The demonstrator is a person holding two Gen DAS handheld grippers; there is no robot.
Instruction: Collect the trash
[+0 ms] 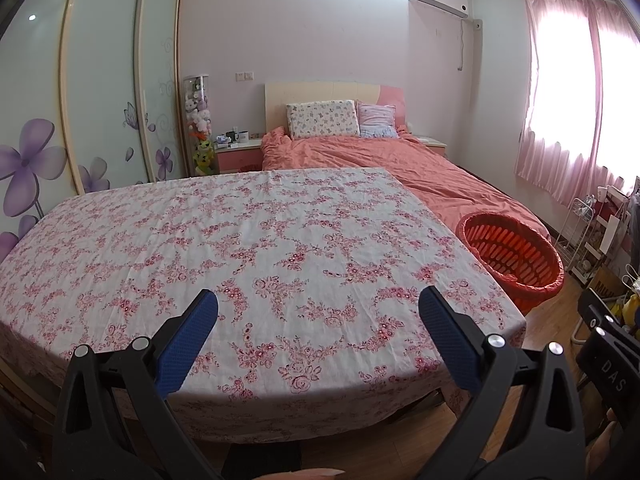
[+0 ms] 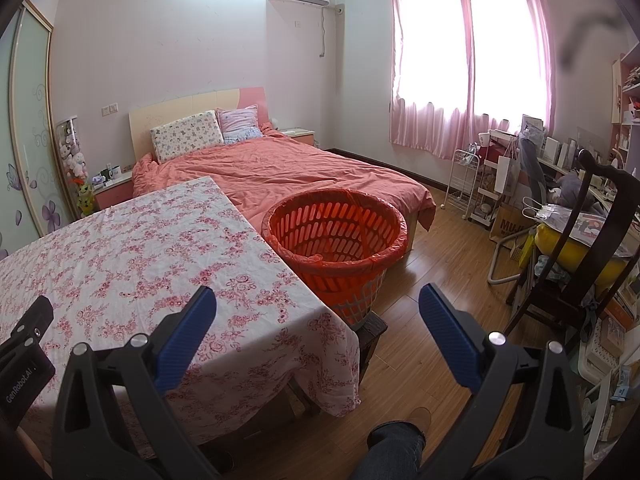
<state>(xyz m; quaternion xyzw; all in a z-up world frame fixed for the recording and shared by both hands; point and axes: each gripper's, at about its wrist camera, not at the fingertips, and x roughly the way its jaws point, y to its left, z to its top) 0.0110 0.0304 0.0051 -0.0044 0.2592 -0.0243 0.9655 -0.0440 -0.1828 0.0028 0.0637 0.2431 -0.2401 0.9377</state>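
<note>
Red slatted round basket (image 2: 336, 236) beside floral cloth (image 1: 240, 248); both claws (image 1: 318, 312) (image 2: 318, 310) released.

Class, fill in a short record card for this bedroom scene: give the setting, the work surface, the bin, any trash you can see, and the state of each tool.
setting: bedroom with salmon-covered bed
surface: table under pink floral cloth, nothing lying on it
bin: round orange slatted plastic basket, lined, at the table's right edge
trash: none visible
left tool: open, empty
right tool: open, empty
</note>
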